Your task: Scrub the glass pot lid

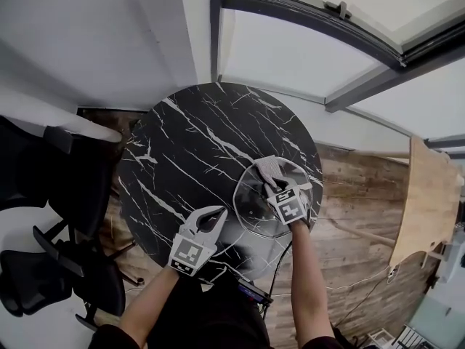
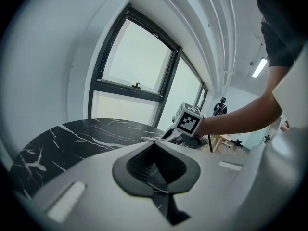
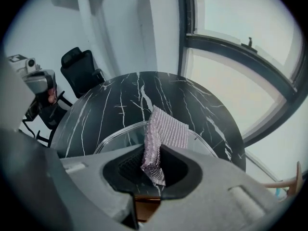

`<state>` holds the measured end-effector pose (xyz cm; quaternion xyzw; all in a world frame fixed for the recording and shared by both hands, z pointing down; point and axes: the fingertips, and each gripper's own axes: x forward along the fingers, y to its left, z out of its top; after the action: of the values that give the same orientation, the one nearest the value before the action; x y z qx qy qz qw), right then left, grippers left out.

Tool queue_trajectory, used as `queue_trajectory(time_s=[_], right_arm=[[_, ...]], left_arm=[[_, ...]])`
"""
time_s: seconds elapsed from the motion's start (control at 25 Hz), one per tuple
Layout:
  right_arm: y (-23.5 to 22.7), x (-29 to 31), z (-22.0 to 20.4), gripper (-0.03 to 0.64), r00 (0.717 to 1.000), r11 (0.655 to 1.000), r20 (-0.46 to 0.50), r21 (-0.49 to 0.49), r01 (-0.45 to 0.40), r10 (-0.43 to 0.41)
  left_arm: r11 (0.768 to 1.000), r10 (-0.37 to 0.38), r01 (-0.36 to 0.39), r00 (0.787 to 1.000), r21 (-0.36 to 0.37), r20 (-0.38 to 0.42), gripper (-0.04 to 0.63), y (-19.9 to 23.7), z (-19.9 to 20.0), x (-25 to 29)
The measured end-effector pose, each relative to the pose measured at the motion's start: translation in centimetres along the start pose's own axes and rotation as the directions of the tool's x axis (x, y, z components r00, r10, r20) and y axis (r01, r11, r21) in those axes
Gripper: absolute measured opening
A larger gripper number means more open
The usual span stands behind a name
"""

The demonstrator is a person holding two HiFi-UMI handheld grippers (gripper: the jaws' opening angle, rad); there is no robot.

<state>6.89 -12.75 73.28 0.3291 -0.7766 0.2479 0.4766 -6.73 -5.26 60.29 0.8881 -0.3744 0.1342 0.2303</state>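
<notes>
We're mid-scrub, as we judge it; R gripper [image 3: 154, 171] is clamped on a mesh scouring pad [image 3: 167, 130], which sticks out past its fingertips; the glass pot lid [image 1: 251, 211] lies flat on the marble table [image 1: 192, 140], right below those tips. L gripper [image 1: 216, 215] is closed tight w/ nothing in it; lid rim sits just beyond its tips, apart. Next move prob. needs the pad pressed onto the glass & swept across; L could steady the rim.
</notes>
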Motion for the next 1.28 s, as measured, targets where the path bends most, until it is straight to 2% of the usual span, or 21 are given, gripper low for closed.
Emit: queue_trajectory(time_s=[0.12,0.28,0.52,0.64,0.76,1.04,1.28], right_arm=[[1.8,-0.2,0.3,0.08,0.999,0.999,-0.035,-0.041,-0.01,0.009],[3.7,0.3,-0.3,0.08,0.998,0.988,-0.062,-0.154,0.022,-0.032],[7.4,0.6,-1.1,0.08,0.997,0.969,-0.064,-0.246,0.016,-0.033],[8.8,0.7,-2.1,0.08,0.996,0.944,-0.064,-0.33,0.031,-0.055],[9.7,0.8,-3.5,0.08,0.991,0.893,-0.078,-0.445,0.065,-0.111],[12.1,0.1,-6.0,0.08,0.996,0.886,-0.058,-0.462,0.036,-0.071],[14.6,0.0,-8.3,0.081,0.997,0.873,-0.073,-0.486,-0.032,-0.004]], left_arm=[[1.0,0.0,0.0,1.0,-0.003,0.002,0.002,0.0,0.0,-0.5],[1.0,0.004,-0.004,1.0,0.0,0.006,0.002,0.2,-0.1,-1.0],[1.0,0.015,-0.015,1.0,-0.005,0.012,0.002,0.6,-0.2,-1.8],[1.0,0.014,-0.014,1.0,-0.003,0.012,0.002,0.3,-0.3,-2.0],[1.0,0.014,-0.014,1.0,0.001,0.009,0.002,0.0,-0.6,-2.3],[1.0,0.008,-0.008,1.0,0.005,0.003,0.002,-1.0,-1.0,-2.2],[1.0,0.003,-0.003,1.0,0.003,0.002,0.002,-1.9,-1.1,-1.5]])
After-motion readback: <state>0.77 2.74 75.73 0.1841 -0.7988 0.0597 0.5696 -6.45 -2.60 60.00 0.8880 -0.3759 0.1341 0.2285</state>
